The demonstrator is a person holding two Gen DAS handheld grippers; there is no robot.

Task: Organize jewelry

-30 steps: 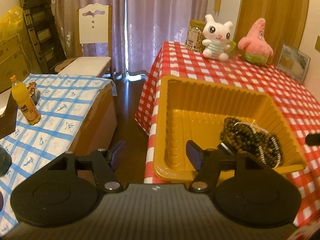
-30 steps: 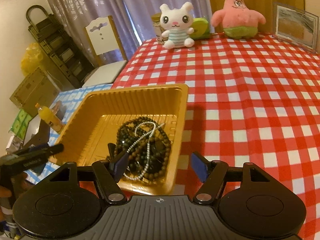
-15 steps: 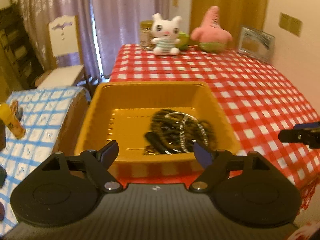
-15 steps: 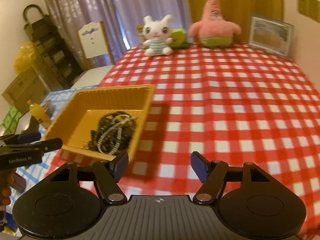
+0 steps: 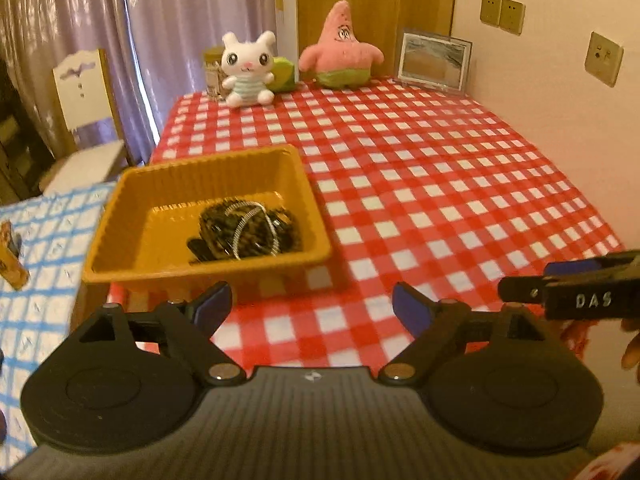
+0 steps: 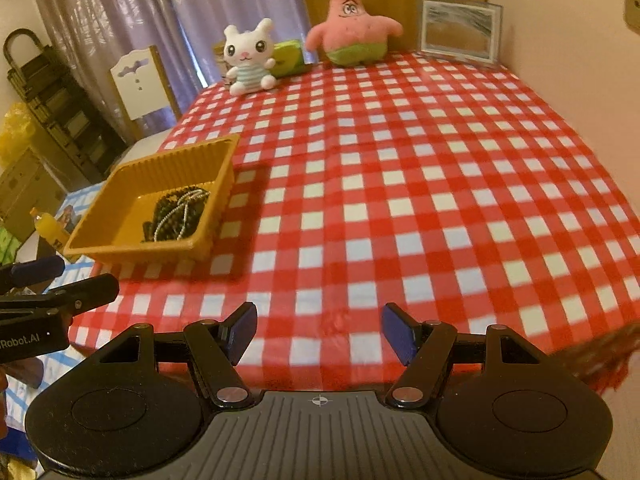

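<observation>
Scene: I am holding both tools over the near edge of the desk (image 6: 400, 184), which is covered in a red-and-white checked cloth.
Task's thing: a tangle of dark beaded strands with a silvery chain (image 5: 248, 228) lies heaped in a ribbed, square, orange plastic tray (image 5: 120, 216) at the desk's near left corner; in the right wrist view the same heap (image 6: 178, 216) sits toward the tray's near right side.
Key relation: the tray lies ahead and to the left of both tools, so I judge my left tool (image 5: 312, 306) the nearer one; the heap has no clear long axis, being bunched.
Left tool: its jaws have just been opening and stand wide apart, nothing between them, touching nothing.
Right tool: my right tool (image 6: 318, 332) stands partly apart, empty, above bare cloth, well right of the tray.
Backdrop: a white plush rabbit (image 5: 248, 70), a pink plush starfish (image 5: 340, 54) and a framed picture (image 5: 434, 60) line the far edge.
Judgement: the jewelry appears already gathered; any next reach would go forward and left into the tray.
</observation>
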